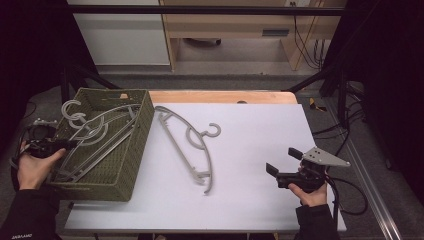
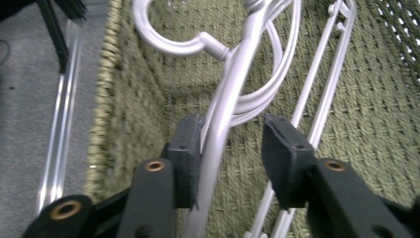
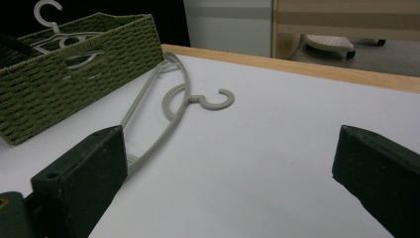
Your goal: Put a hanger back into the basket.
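At the frame's left, the left gripper (image 2: pixel 233 148) stands part-open, freeing a hanger (image 2: pixel 225 124) into the basket (image 1: pixel 132 165); right gripper (image 1: pixel 284 162) waits wide open, empty.

The left gripper (image 1: pixel 62 144) is held in the left hand (image 1: pixel 31 167) at the left edge of the table, jaws pointing toward the right. In the left gripper view its jaws stand partly apart, not pressing together. The right gripper (image 1: pixel 281 161) is held in the right hand (image 1: pixel 311 192) near the front right, jaws wide apart and pointing left.
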The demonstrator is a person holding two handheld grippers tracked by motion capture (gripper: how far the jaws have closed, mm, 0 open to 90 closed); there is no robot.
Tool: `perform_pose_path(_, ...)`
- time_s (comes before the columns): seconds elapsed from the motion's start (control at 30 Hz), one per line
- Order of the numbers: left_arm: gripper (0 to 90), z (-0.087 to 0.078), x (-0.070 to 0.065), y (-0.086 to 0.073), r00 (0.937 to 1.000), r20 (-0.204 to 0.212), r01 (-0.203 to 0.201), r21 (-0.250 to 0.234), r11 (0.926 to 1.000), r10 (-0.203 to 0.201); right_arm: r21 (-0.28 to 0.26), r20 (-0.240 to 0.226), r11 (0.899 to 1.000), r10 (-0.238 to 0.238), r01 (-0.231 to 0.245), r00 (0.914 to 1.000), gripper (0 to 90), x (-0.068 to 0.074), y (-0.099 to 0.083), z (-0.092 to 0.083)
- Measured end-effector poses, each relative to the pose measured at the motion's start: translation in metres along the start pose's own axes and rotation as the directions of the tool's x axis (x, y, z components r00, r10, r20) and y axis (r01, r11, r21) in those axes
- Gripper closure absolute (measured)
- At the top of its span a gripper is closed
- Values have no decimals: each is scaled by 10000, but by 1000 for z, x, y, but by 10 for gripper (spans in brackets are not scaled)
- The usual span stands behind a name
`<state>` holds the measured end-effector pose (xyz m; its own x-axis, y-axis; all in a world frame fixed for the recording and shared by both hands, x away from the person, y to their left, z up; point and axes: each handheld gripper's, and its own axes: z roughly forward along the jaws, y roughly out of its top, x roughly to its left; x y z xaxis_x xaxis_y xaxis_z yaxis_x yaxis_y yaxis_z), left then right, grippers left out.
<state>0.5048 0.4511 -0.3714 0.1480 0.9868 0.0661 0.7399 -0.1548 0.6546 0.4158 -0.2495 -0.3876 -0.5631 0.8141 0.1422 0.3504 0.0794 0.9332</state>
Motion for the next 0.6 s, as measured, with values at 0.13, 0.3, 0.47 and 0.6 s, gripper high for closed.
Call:
perform_pose_path(0.13, 551, -10, -2, 0, 9995, 260, -142, -454, 9989, 154, 3, -4, 10000, 19, -19, 10000, 9, 0, 0, 0)
perform_pose_path(0.3, 518, -25, -12, 1, 9971, 662, -294, -1231, 9920, 378, 6, -7, 10000, 7, -7, 10000, 9, 0, 0, 0)
perform_pose_path(0.47, 458, -38, -30, 1, 9882, 1441, -192, -2203, 9752, 520, 5, 1, 10000, 12, -12, 10000, 9, 0, 0, 0)
perform_pose_path(0.6, 392, -48, -50, 2, 9761, 1969, -325, -2847, 9581, 916, 2, 16, 10000, 0, 0, 10000, 9, 0, 0, 0)
